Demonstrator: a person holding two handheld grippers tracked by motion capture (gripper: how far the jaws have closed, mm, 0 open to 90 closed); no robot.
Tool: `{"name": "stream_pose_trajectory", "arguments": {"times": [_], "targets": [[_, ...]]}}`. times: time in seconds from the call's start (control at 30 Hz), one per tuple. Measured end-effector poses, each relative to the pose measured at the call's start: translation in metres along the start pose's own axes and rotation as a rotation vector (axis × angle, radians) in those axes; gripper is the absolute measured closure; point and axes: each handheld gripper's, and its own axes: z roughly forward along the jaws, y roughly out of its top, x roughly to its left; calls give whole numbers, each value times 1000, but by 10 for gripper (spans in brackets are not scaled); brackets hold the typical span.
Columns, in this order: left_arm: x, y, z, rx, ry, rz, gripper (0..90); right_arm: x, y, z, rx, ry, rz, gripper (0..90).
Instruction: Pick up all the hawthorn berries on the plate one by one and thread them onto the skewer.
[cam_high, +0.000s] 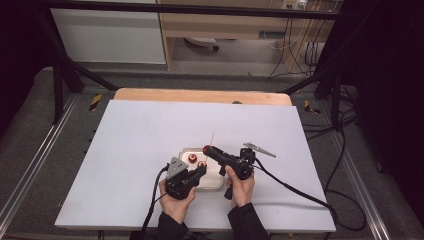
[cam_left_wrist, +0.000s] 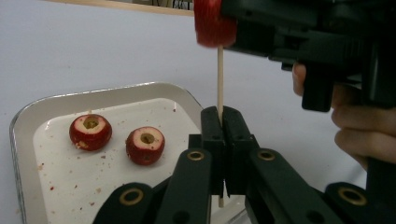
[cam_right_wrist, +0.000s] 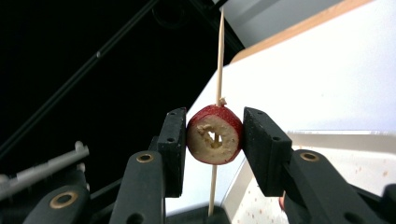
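Note:
A thin wooden skewer (cam_left_wrist: 220, 79) stands upright with my left gripper (cam_left_wrist: 222, 140) shut on its lower part. My right gripper (cam_right_wrist: 215, 135) is shut on a cored red fruit (cam_right_wrist: 214, 134) that is threaded on the skewer (cam_right_wrist: 219, 56), high above the left jaws. In the high view the fruit (cam_high: 206, 149) is at the tip of the right gripper (cam_high: 208, 150), and the left gripper (cam_high: 201, 171) sits just below it, over the tray. Two more cored red fruits (cam_left_wrist: 90, 131) (cam_left_wrist: 145, 145) lie on the white tray (cam_left_wrist: 28, 116).
The white tray (cam_high: 212, 184) sits on a white board (cam_high: 150, 130) over a wooden table (cam_high: 200, 95). A grey metal clip-like tool (cam_high: 259, 149) lies to the right of the hands. Black cables (cam_high: 300, 192) trail off right. Red crumbs dot the tray.

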Motion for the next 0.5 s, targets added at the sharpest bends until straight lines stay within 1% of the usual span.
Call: {"name": "stream_pose_trajectory", "arguments": {"times": [0.07, 0.17, 0.27, 0.37, 0.4, 0.43, 0.5], "targets": [[1, 2, 1, 5, 3, 12, 886, 0, -3, 0, 14, -3, -3, 614], [2, 5, 2, 9, -1, 17, 886, 0, -5, 0, 25, 1, -4, 614], [3, 4, 4, 19, -1, 29, 886, 1, -6, 0, 30, -12, -12, 613], [4, 5, 5, 17, -6, 20, 886, 0, -8, 0, 45, -18, -22, 613], [4, 6, 5, 21, 3, 26, 886, 0, -9, 1, 55, -15, -12, 613], [3, 6, 5, 26, 6, 37, 886, 0, -10, 1, 51, -15, -13, 612], [4, 5, 5, 24, 0, 48, 886, 0, -10, 1, 58, -17, -22, 610]]}}
